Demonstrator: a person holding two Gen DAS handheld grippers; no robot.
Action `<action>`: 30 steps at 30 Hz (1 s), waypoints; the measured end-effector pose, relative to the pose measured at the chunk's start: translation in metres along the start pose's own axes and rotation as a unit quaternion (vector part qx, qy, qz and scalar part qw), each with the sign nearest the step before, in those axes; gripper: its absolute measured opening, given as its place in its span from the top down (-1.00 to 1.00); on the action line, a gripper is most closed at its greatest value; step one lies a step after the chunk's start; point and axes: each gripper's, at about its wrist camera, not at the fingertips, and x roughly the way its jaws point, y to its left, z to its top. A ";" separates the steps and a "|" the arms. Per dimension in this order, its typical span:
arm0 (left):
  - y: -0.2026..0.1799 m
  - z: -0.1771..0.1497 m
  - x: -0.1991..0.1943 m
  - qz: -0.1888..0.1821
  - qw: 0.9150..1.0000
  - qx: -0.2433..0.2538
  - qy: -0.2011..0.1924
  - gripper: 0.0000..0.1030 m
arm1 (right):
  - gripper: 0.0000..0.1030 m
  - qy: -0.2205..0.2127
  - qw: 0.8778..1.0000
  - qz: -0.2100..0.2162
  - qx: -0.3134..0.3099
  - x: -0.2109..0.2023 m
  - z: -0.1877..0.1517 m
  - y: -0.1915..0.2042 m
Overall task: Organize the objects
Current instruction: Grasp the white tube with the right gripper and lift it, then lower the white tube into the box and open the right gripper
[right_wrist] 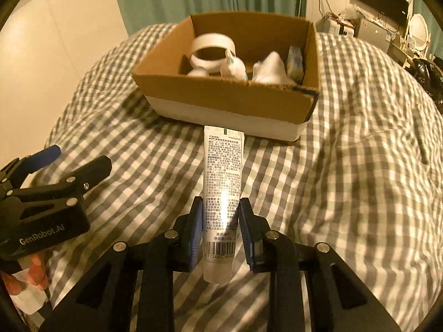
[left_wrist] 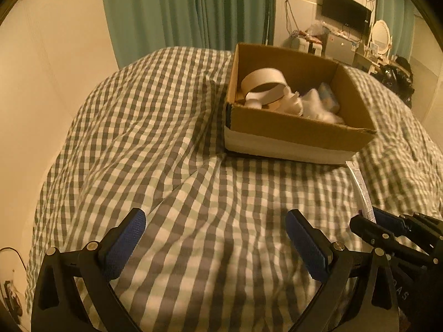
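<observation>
Bedspread (right_wrist: 346,166) below, right gripper (right_wrist: 220,215) clamps tube (right_wrist: 223,171), cap hidden.

This is a bedroom in a home. A bed (left_wrist: 171,144) with a grey-and-white checked cover fills most of both views, and teal curtains (left_wrist: 188,8) hang floor-length behind it against cream walls (left_wrist: 55,55). In the far corner a flat TV (left_wrist: 346,9) is mounted on the wall above a cluttered table (left_wrist: 340,45) with trailing cables. Beside it stands an oval mirror (left_wrist: 380,34) on what looks like a dressing table, though that corner is small and blurred. Black bags (left_wrist: 398,77) are heaped on the floor nearby. The warm yellow lighting is domestic too.
</observation>
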 end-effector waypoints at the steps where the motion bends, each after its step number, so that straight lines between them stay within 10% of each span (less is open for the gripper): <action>1: 0.000 0.000 -0.007 -0.004 1.000 -0.001 -0.005 -1.00 | 0.51 -0.005 1.000 0.001 -0.001 -0.005 0.001 -0.001; 16: -0.003 0.044 -0.079 -0.040 0.994 0.006 -0.104 -1.00 | 0.51 -0.103 0.994 0.014 -0.029 -0.093 0.055 0.011; 30: -0.012 0.136 -0.017 -0.037 0.990 0.023 -0.136 -1.00 | 0.51 -0.113 0.992 0.021 -0.044 -0.059 0.164 -0.010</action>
